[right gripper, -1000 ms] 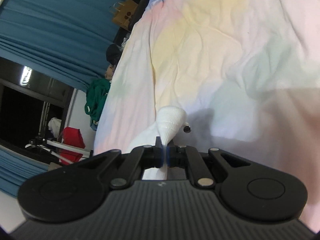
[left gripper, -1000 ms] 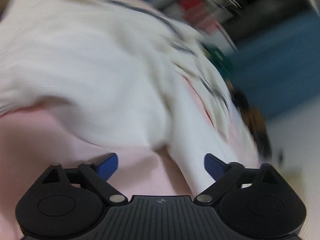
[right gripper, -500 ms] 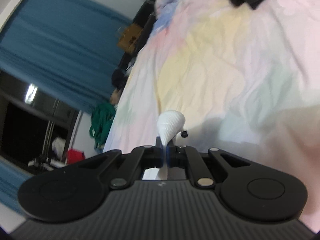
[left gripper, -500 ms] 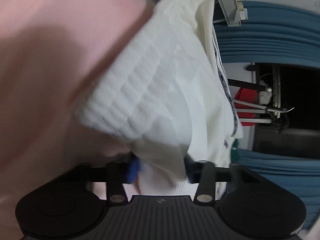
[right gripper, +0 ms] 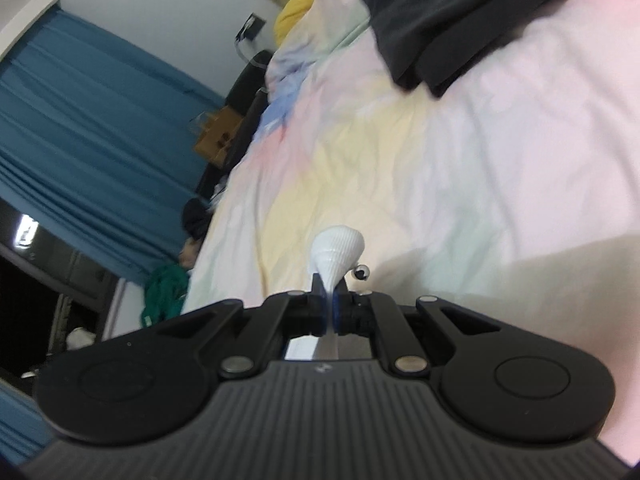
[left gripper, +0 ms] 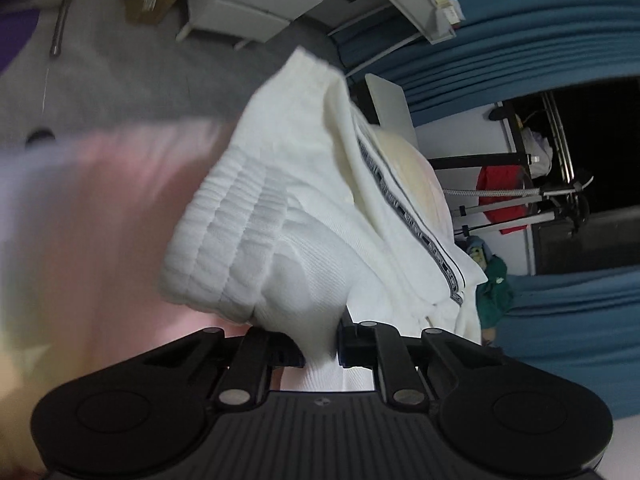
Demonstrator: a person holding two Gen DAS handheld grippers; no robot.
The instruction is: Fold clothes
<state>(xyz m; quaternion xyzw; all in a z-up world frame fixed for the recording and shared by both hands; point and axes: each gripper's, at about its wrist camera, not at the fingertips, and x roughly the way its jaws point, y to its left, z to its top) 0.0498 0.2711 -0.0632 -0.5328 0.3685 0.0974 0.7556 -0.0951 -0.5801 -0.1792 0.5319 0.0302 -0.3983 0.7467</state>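
1. The left gripper (left gripper: 320, 350) has its jaws drawn in on a thick bunch of the white garment (left gripper: 280, 224). They are not fully together, because a wad of ribbed knit fills the gap between them.
2. The right gripper (right gripper: 329, 312) has its jaws pressed nearly flat on a thin pinch of the same white cloth, and a small cone of fabric (right gripper: 338, 252) pokes out just past the tips. A small bead-like end (right gripper: 362, 271), perhaps a drawstring tip, sits beside that cone.
3. Seen from the left wrist, the garment runs up and away from the jaws. Its ribbed band (left gripper: 224, 248) lies nearest them, and a dark printed stripe (left gripper: 408, 216) runs along its long axis toward the far edge.
4. The garment appears lifted off the bed, hanging between the two grips. How it spans from one gripper to the other cannot be seen.
5. As I judge it, the coming move turns on the cloth lying straight ahead of both jaws, so each hand must carry its own edge. Neither hand is clearly the nearer one.
6. Beyond the right gripper the pastel bedsheet (right gripper: 460, 168) lies open. A dark folded garment (right gripper: 452, 20) rests well apart, toward the head of the bed, by a yellow pillow (right gripper: 300, 12).
7. Blue curtains (right gripper: 92, 128) hang to the side of the bed.
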